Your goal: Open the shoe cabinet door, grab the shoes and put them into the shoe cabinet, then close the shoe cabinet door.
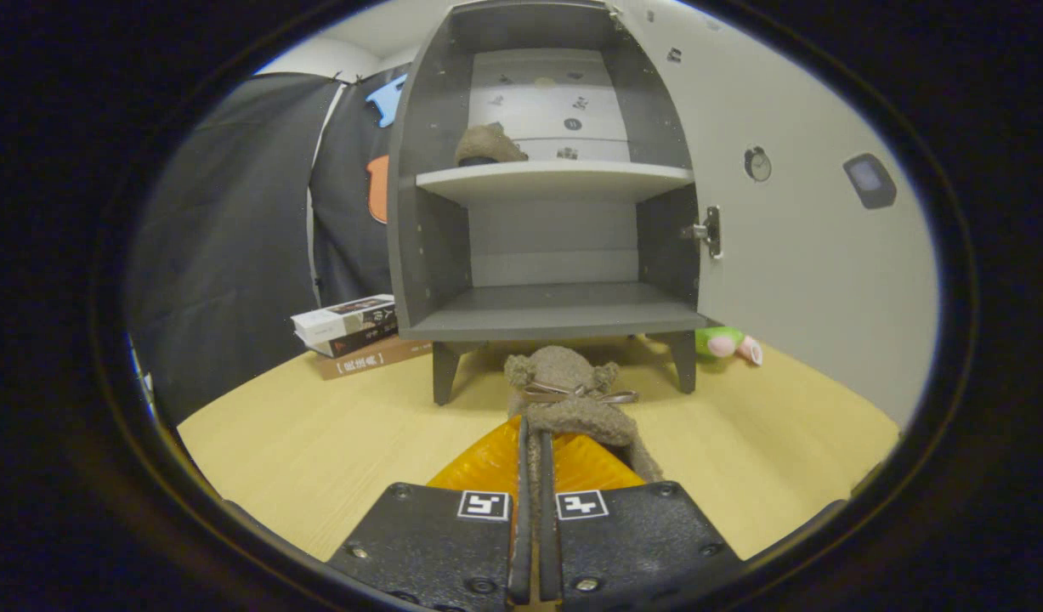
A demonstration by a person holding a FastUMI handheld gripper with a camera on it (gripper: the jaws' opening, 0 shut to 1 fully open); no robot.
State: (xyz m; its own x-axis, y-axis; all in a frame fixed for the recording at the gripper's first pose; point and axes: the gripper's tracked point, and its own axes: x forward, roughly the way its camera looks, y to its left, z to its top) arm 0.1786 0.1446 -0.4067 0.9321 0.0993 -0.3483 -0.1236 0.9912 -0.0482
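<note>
My hand-held gripper (534,450) is pinched nearly shut on the collar of a fuzzy brown shoe (572,399), which hangs just ahead of the fingers over the desk (317,442), in front of the open shoe cabinet (555,319); its mate (490,144) already sits on the upper shelf; the shoe looks light, soft and floppy, so I judge the thick fleecy rim the best hold, though it may sag or twist

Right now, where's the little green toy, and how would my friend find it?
Start at the grey shoe cabinet standing open on the wooden table. Look beside its right front leg, against the open door: the green toy lies there. It alone is bright green with pink; the shoe pinched by the gripper is fuzzy brown.
</note>
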